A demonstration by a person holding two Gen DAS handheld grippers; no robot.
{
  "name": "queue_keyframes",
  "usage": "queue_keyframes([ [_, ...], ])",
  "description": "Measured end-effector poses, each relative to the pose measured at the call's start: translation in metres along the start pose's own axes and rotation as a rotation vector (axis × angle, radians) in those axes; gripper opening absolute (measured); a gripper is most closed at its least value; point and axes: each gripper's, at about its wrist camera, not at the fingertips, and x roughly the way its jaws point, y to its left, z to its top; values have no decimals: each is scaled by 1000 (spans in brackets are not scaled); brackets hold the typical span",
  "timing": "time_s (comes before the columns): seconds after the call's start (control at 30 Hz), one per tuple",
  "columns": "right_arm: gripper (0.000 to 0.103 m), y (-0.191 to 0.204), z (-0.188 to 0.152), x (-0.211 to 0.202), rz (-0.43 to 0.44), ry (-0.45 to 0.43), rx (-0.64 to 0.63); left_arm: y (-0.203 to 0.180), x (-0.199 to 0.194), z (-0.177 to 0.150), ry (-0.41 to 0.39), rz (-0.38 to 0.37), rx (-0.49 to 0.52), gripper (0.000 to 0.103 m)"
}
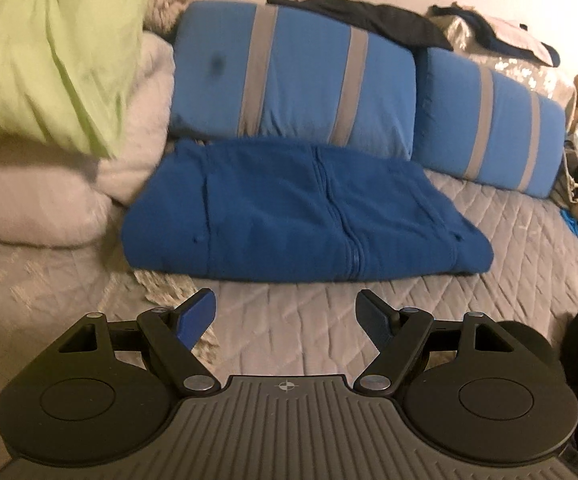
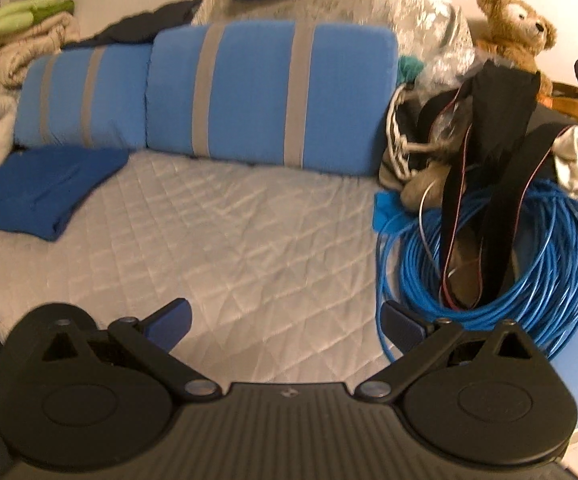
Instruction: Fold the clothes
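On the quilted bed (image 1: pixel 329 320), against the striped pillows (image 1: pixel 297 76), my blue fleece (image 1: pixel 289 208) lies folded, soft and limp, best pinched at its near edge; both jaws gape, empty.

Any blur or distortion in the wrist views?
Left wrist: green pillow motion-smeared, folded blue garment soft; right wrist: teddy bear and blue cable coil fairly crisp; both warm-tinted, fisheye-bent at edges.

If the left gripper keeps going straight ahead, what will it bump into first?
Probably the folded blue fleece jacket, lying right ahead of the open left gripper on the quilted bedspread. Depth is hard to judge.
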Motion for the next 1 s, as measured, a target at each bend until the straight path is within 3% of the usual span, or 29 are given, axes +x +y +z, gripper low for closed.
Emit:
queue_keyframes([
  [0.47, 103, 38, -29, 69, -11, 140, -32, -38, 71, -39, 132, -3, 57, 77],
  [0.77, 103, 50, -43, 111, -3, 203, 8, -46, 126, -71, 181, 67, 48, 77],
  [0.8, 103, 51, -46, 117, -7, 208, 11, -45, 132, -76, 177, 79, 37, 82],
  [0.83, 103, 53, -49, 123, -14, 213, 11, -44, 135, -79, 172, 87, 29, 97],
  [0.87, 103, 54, -52, 129, -22, 219, 9, -43, 136, -80, 166, 86, 25, 102],
  [1.0, 103, 56, -69, 156, -53, 265, 34, -40, 136, -84, 141, 86, 9, 103],
])
